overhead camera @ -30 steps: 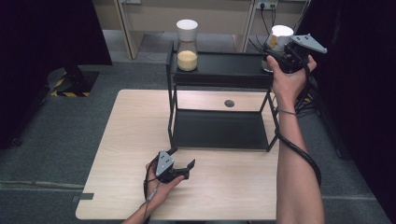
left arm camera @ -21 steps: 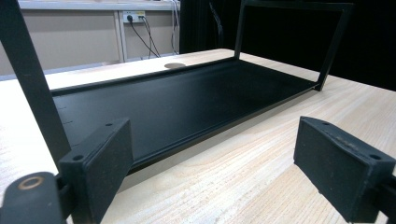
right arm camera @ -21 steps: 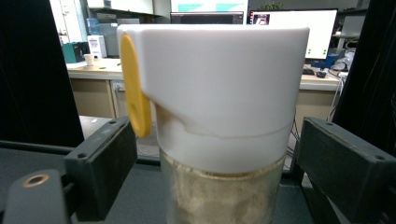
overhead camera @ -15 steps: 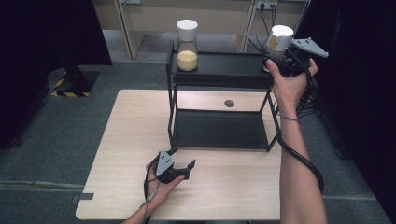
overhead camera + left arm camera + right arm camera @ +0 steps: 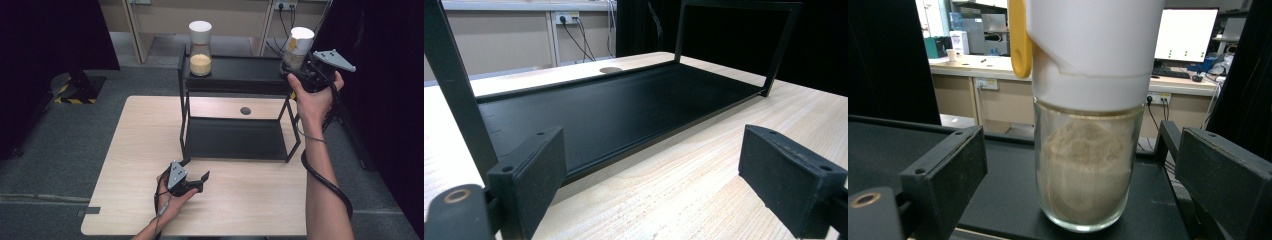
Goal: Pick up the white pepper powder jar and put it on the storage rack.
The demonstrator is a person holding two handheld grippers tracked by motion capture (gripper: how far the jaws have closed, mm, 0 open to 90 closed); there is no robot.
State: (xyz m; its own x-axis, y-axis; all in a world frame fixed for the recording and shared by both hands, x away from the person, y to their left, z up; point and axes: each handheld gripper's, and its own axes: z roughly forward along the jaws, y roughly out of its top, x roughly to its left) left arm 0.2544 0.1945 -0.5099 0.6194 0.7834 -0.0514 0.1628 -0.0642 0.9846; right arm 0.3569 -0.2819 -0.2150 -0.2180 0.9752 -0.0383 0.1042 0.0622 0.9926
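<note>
While its jaws have just been opening, right tool [image 5: 1078, 165] brackets jar [image 5: 1085, 165] untouched | left tool [image 5: 192, 177] agape

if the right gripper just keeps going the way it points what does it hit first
Most likely the glass jar with the white lid on the black rack's top shelf. It stands directly ahead of the right gripper, between the open jaws and clear of both pads, which have just been opening. Exact depth is hard to judge.

This looks like an office or lab room. A long desk [image 5: 998, 65] behind carries a lit monitor [image 5: 1185, 35] and a keyboard [image 5: 1168, 72], wall sockets [image 5: 285, 6] feed hanging cables, grey carpet [image 5: 65, 145] covers the floor, and black curtains [image 5: 45, 45] flank the wooden bench [image 5: 145, 165].
</note>
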